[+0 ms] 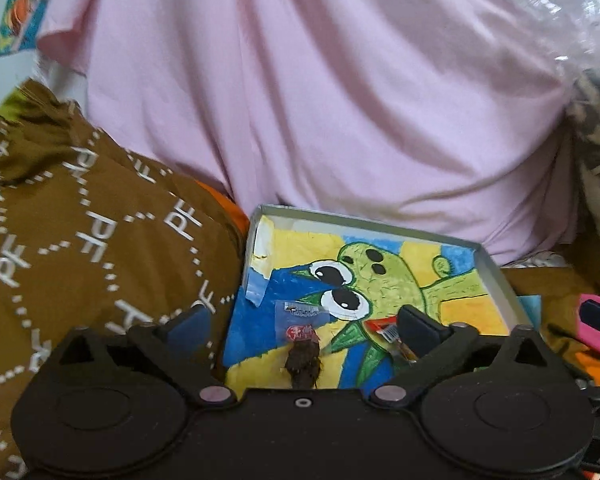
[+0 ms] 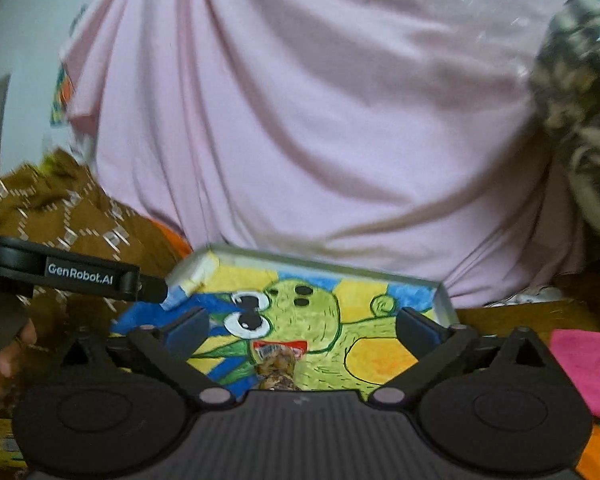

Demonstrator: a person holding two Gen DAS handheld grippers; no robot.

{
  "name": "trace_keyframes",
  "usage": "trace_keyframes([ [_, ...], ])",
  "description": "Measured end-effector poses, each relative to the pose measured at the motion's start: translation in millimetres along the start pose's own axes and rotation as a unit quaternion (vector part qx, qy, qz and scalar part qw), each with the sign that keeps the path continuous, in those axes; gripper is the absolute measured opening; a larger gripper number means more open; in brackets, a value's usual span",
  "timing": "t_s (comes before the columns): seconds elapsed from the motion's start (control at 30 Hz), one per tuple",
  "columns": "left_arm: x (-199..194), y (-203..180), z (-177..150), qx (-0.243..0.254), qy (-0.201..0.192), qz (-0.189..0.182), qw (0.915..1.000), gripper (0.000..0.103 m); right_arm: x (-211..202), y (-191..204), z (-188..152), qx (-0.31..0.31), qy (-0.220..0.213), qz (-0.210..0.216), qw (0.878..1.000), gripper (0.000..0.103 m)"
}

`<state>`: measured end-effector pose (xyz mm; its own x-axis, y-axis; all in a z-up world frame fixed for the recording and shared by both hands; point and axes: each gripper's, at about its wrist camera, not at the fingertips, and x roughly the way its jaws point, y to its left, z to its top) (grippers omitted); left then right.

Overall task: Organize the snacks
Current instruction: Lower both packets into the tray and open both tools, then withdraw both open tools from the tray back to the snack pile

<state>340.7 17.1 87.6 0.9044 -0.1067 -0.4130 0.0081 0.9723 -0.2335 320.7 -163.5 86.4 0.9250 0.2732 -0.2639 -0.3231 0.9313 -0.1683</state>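
A shallow grey tray (image 1: 496, 276) lined with a bright cartoon drawing lies in front of both grippers. My left gripper (image 1: 304, 328) is open over the tray's near edge. A snack in a clear wrapper with a dark brown filling (image 1: 302, 356) lies on the drawing between its fingers, untouched. A second, red-edged snack (image 1: 390, 332) lies by its right finger (image 1: 418, 328). My right gripper (image 2: 302, 330) is open too. That red-edged snack with a brown filling (image 2: 278, 360) lies loose on the tray (image 2: 444, 300) between its fingers.
A pink cloth (image 1: 320, 100) hangs right behind the tray. A brown patterned cloth (image 1: 80, 240) is bunched on the left. A pink sheet (image 2: 580, 364) lies on the right. A black bar marked GenRobot.AI (image 2: 80, 274) and a hand (image 2: 4, 364) are at the left.
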Motion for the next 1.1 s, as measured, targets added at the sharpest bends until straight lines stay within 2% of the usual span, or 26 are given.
trace_keyframes([
  [0.27,-75,-5,-17,0.010,-0.038,-0.016,0.9991,0.102,-77,7,-5,0.028,-0.028,0.012,0.999,0.103],
  [0.73,-175,-4,-63,0.036,-0.068,-0.027,0.9966,0.102,-176,25,-36,0.029,-0.038,0.010,0.999,0.103],
  [0.97,-205,-6,-95,0.057,-0.065,-0.031,0.9957,0.102,-208,36,-55,0.038,-0.036,0.014,0.999,0.103],
  [1.1,-211,-1,-114,0.066,-0.046,-0.030,0.9963,0.102,-220,42,-67,0.027,-0.025,0.020,0.999,0.103],
])
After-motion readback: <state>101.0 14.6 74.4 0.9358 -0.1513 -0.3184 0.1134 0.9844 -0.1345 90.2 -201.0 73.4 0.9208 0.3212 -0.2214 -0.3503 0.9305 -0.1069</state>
